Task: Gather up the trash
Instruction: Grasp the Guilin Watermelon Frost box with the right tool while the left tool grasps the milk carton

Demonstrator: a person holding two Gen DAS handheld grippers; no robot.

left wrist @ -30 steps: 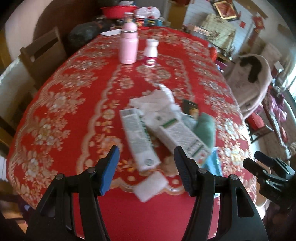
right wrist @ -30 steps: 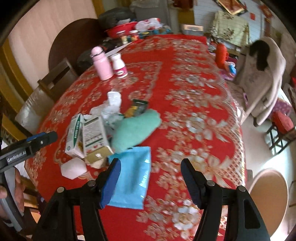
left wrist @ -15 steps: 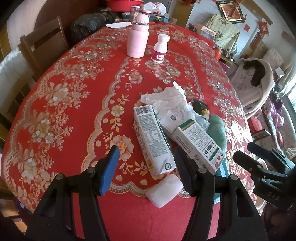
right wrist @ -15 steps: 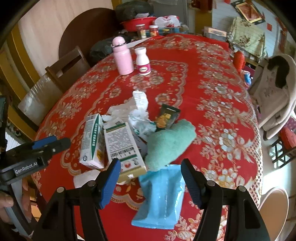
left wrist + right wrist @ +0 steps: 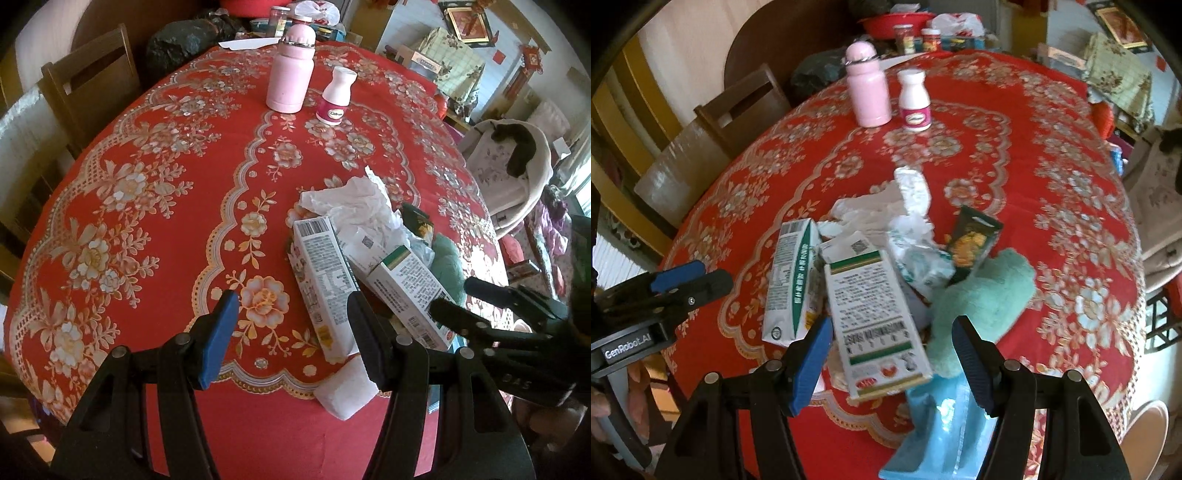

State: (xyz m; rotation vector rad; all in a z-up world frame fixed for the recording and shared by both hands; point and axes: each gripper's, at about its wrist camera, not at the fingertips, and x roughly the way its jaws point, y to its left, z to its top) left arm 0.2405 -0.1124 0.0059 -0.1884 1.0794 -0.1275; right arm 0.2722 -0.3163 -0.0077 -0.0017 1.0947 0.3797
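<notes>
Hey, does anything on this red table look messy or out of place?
Yes. A heap of litter sits near the table's front edge: two white cartons lying flat, crumpled white tissue, a dark snack wrapper and a blue plastic packet. The pink bottle stands upright.

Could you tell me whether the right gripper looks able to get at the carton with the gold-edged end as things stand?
Probably yes: the right gripper is open above the carton, which lies on top of the pile.

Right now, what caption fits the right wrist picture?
Open right gripper above cartons and tissues.
</notes>
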